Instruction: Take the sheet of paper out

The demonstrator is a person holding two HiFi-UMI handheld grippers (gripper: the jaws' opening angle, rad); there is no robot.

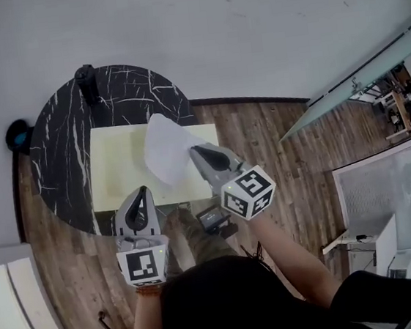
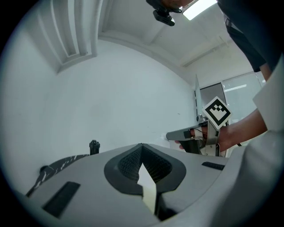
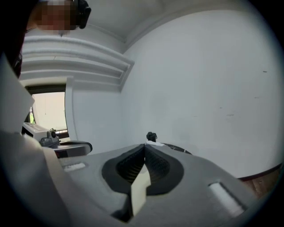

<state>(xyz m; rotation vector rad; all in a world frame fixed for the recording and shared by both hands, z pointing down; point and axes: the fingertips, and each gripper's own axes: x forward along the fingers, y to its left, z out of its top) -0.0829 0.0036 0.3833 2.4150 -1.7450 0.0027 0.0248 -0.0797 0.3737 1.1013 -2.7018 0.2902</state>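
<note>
Held the sheet of paper (image 1: 165, 146) tilted above the pale folder (image 1: 118, 174) on the black table (image 1: 64, 150), near right corner pinched in the closed right gripper (image 1: 194, 152), sheet stretching away to its left; had the left gripper (image 1: 142, 193), jaws together, at the folder's near edge

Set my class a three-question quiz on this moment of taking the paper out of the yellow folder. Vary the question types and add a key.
1. True or false: the sheet of paper lies flat inside the pale yellow folder.
2. Which tongs grip the sheet? A. those of the left gripper. B. those of the right gripper. C. neither.
3. Fill in: the folder rests on a round black ____.

Key:
1. False: the sheet is raised and curved above the folder.
2. B.
3. table.
</note>
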